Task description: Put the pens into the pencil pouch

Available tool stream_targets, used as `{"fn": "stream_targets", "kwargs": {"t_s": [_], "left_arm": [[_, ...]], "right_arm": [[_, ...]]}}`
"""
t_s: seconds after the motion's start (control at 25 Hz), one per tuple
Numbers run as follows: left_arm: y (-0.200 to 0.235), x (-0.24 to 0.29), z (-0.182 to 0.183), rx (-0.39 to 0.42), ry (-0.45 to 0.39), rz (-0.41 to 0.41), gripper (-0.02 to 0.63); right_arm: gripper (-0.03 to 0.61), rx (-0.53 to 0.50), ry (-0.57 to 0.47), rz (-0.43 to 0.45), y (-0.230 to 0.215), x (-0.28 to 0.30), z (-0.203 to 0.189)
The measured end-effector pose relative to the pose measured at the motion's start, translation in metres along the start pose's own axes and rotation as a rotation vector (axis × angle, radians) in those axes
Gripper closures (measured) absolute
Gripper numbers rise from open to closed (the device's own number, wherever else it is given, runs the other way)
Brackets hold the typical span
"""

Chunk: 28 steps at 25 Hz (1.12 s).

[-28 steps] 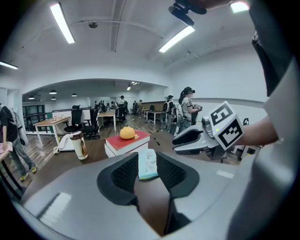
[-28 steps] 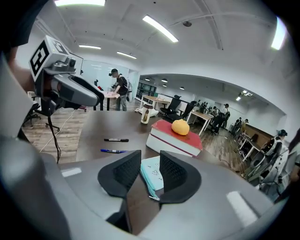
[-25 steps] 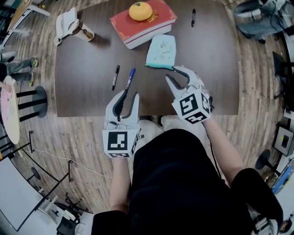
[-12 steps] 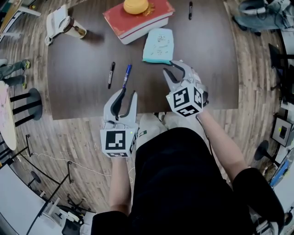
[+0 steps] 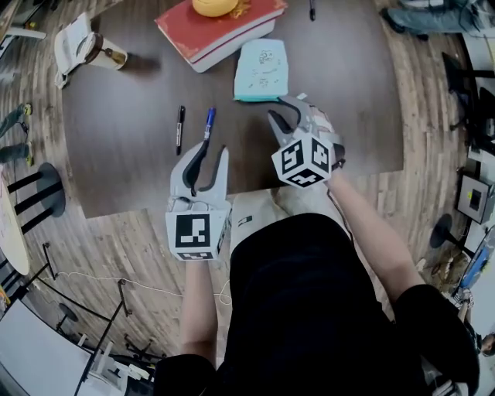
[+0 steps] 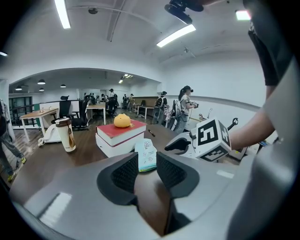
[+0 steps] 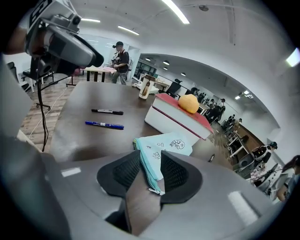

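A light blue pencil pouch [image 5: 261, 69] lies flat on the brown table [image 5: 124, 170], in front of a red book. A black pen [image 5: 179, 128] and a blue pen [image 5: 207, 126] lie side by side left of the pouch; another black pen [image 5: 312, 9] lies at the far edge. My right gripper [image 5: 280, 112] hovers at the pouch's near edge with its jaws opening. In the right gripper view the pouch's zipper corner [image 7: 151, 180] shows in the gap of the right gripper [image 7: 149, 171], and the pads do not press on it. My left gripper [image 5: 213, 151] stands open and empty just short of the blue pen.
A red and white book [image 5: 220, 27] with an orange round thing [image 5: 215, 6] on it lies behind the pouch. A brown travel cup [image 5: 104, 56] lies at the far left beside a white object. People and desks fill the room behind in both gripper views.
Both grippers have sunk toward the table. The right gripper has closed in on the pouch's near edge. The pens and pouch have not moved.
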<state>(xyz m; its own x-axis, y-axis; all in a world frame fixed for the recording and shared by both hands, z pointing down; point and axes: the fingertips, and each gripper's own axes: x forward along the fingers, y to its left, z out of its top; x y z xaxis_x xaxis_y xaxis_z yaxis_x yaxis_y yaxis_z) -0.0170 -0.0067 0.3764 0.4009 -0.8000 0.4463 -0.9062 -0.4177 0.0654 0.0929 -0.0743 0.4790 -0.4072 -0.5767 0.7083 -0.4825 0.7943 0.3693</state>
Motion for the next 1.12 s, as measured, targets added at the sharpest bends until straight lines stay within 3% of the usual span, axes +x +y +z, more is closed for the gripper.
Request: {"fn": "stream_targets", "kwargs": {"t_s": [0.72, 1.12], "left_arm": [[0.021, 0.035, -0.042, 0.020, 0.058, -0.140, 0.497], [0.027, 0.042, -0.063, 0.033, 0.111, -0.196, 0.496]], "right_arm": [[0.439, -0.006, 0.137, -0.033, 0.015, 0.057, -0.024], [0.436, -0.043, 0.164, -0.045, 0.018, 0.078, -0.028]]}}
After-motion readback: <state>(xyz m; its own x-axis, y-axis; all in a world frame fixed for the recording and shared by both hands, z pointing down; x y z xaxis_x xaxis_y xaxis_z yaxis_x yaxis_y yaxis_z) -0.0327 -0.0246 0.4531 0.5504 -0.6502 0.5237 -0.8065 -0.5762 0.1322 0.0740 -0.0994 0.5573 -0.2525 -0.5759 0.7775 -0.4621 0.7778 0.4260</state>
